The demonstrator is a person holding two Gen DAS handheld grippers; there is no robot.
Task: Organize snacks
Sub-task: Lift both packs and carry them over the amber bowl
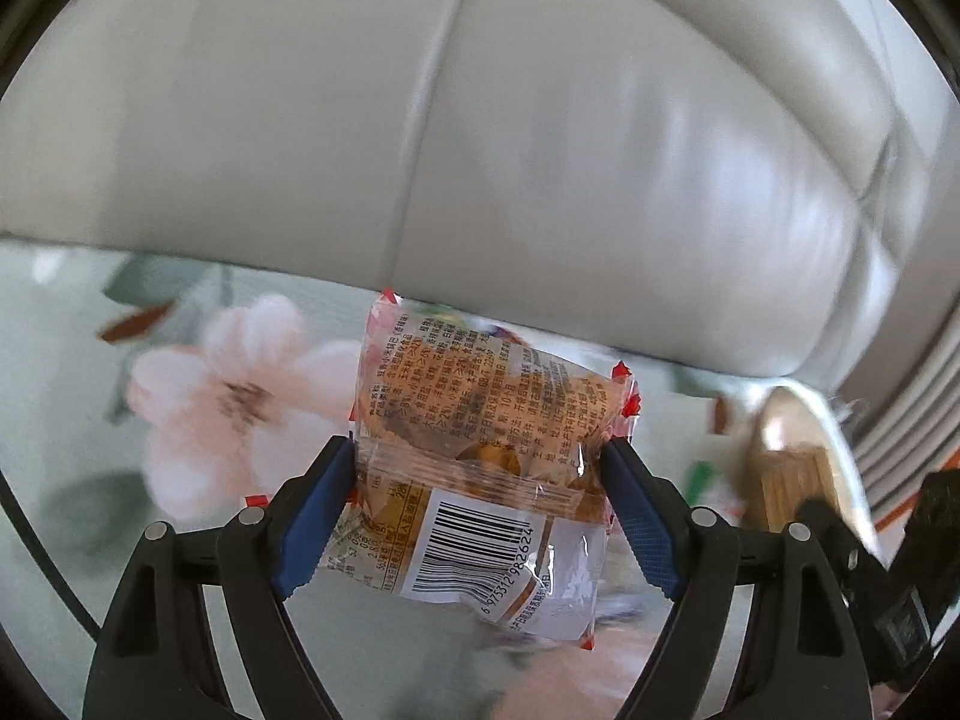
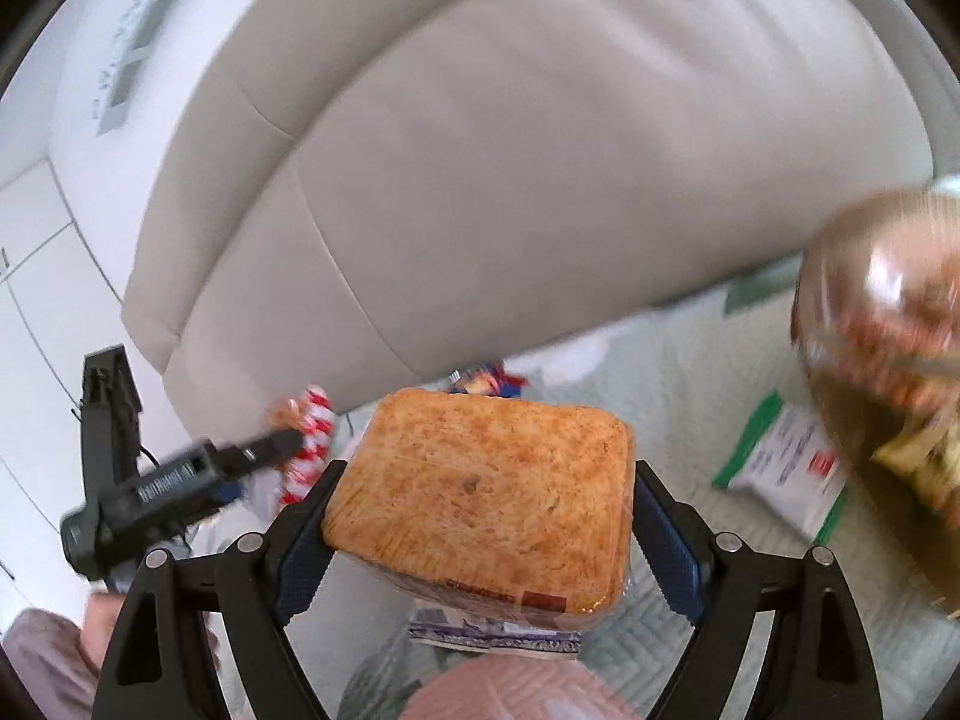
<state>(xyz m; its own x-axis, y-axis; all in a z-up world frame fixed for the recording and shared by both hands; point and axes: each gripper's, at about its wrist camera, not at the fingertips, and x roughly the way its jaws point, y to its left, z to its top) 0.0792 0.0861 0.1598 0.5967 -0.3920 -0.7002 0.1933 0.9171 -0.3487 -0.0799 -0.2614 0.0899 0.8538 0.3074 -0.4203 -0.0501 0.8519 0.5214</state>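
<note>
Beside a pale leather sofa (image 1: 480, 120), the left gripper (image 1: 480, 456) clamps a clear crinkly snack packet (image 1: 480, 456) and the right gripper (image 2: 483, 480) clamps a wrapped orange-brown square cracker block (image 2: 480, 480), both lifted clear for sorting.

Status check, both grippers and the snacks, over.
Left gripper shut on clear snack packet. Right gripper shut on orange cracker pack. Both lifted over floral cloth. Nothing blocking.

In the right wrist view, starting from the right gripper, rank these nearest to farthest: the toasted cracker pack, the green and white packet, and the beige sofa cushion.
1. Toasted cracker pack: clamped between the right gripper pads, dead centre.
2. Green and white packet: lying on the floral quilt, off to the right.
3. Beige sofa cushion: behind everything, filling the upper picture.
</note>
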